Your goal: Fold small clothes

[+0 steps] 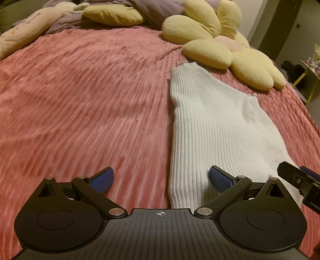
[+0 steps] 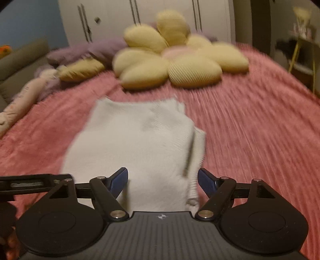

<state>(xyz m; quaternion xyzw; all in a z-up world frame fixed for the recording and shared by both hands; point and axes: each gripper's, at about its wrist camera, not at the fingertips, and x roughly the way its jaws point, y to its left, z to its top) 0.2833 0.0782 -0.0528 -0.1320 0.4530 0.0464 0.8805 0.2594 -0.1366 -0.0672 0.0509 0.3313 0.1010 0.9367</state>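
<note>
Here, white knit garment on pink bedspread.

Pink ribbed bedspread, yellow flower cushion, purple blanket, white wardrobe

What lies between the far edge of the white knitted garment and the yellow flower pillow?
Only a narrow strip of the pink ribbed blanket separates the white knitted garment from the yellow flower pillow; the right wrist view shows this.

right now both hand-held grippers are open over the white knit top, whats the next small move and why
Probably lower the right hand-held gripper onto the near hem of the white knit top and close. Both are open and empty, the left hand-held gripper straddles its left edge, and the top lies on the pink bedspread.
</note>
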